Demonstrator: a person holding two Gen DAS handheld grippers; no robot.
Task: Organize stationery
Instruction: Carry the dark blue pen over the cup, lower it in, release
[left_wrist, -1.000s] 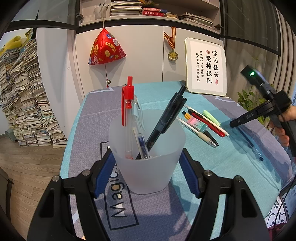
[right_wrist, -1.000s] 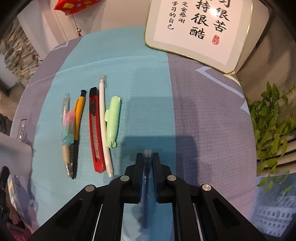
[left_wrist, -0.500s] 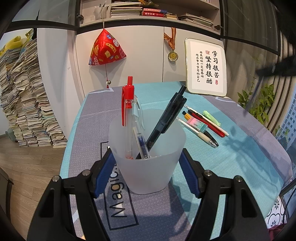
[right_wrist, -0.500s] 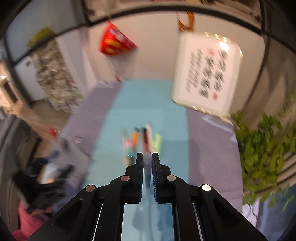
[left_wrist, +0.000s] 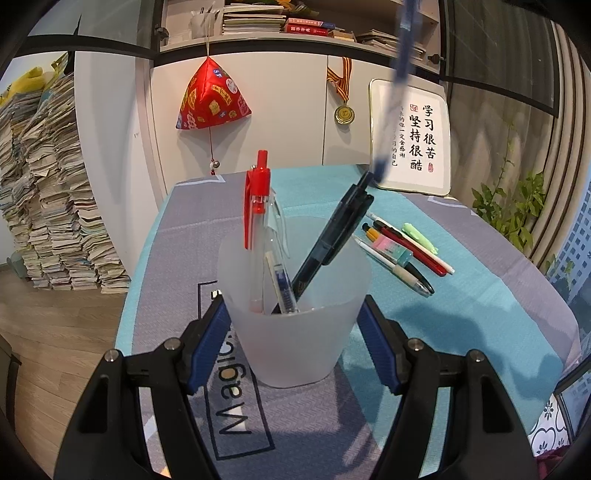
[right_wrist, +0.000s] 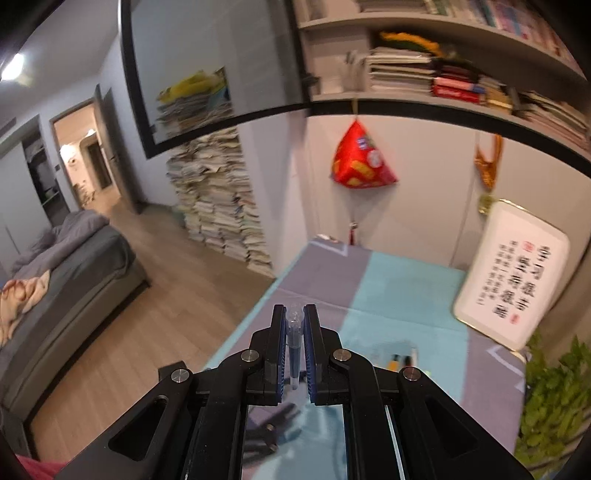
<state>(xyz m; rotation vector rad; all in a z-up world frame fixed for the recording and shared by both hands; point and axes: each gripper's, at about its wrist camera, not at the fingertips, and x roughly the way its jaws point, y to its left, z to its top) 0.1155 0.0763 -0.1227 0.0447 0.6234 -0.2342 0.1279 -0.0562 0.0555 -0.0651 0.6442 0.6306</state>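
Note:
My left gripper is shut on a frosted plastic cup standing on the table mat. The cup holds a red-capped pen, a dark pen and a small blue-labelled one. My right gripper is shut on a blue pen. That blue pen hangs nearly upright above and behind the cup in the left wrist view, its lower tip near the dark pen's top. Several pens, a red utility knife and a green highlighter lie on the table right of the cup.
A framed calligraphy board leans at the table's back right. A red ornament and a medal hang on the cabinet behind. A plant stands at the right, paper stacks at the left.
My right gripper has lifted the blue pen off the table and swung it left, up over the cup. My left gripper and the cup have not moved.

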